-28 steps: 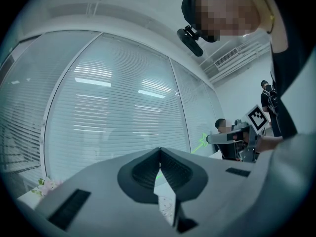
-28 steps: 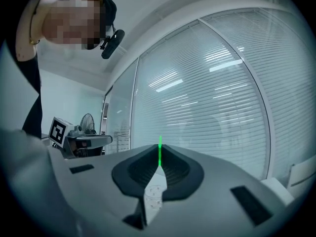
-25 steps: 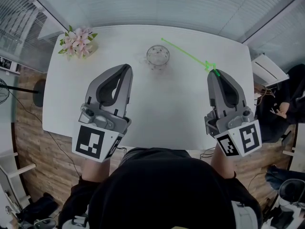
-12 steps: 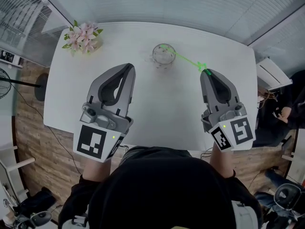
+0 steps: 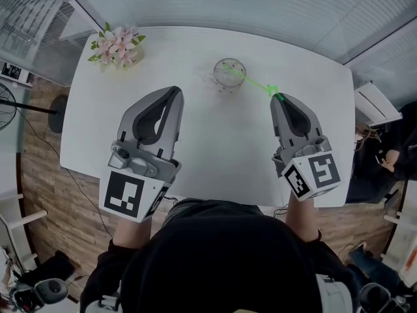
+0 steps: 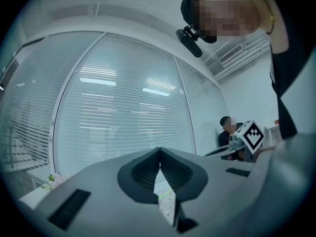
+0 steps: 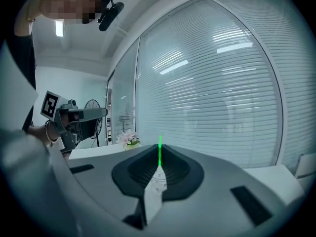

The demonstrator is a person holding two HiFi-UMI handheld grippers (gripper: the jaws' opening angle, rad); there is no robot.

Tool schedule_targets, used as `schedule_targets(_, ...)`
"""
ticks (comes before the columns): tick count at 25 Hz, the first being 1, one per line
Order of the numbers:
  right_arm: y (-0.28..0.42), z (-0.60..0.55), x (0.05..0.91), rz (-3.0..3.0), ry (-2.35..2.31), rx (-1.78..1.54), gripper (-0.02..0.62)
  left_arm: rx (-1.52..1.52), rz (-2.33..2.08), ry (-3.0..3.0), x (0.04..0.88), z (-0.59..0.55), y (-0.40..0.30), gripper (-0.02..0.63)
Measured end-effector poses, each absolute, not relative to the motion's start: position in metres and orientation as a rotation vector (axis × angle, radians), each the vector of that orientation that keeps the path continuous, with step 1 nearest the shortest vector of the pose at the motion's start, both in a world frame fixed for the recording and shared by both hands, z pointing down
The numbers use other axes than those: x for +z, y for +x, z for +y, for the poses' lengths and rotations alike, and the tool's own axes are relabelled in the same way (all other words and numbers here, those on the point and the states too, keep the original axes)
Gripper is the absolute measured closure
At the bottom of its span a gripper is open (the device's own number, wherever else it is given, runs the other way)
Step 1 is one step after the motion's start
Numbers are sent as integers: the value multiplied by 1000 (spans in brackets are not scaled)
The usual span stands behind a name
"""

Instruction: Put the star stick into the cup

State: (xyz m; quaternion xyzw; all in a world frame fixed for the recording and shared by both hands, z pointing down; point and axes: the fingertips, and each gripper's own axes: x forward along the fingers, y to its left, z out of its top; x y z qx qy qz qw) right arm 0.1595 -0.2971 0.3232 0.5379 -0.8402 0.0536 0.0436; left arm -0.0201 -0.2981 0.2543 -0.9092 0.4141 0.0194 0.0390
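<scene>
- Star stick (image 5: 255,83) is gripped near its star end by the right tongs (image 5: 279,98), which are closed on it. In the right gripper view the green shaft (image 7: 159,152) is seen rising from between the closed tips.
- Its thin end is seen over the mouth of the cup (image 5: 220,82), which is placed near the far edge of the desk (image 5: 208,149), about midway along.
- The left tongs (image 5: 174,92) are closed with nothing between them, above the desk's left half.
- Flowers (image 5: 117,43) are set at the far left corner.

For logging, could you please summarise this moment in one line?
right gripper shut on star stick | tip at cup | left gripper shut
</scene>
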Motion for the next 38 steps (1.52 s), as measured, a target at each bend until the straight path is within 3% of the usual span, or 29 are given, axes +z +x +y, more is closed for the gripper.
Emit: schedule_targets(38,149,-331,365,-2524,1612,237,577,24,1402,-2707,251,-294,-57,592)
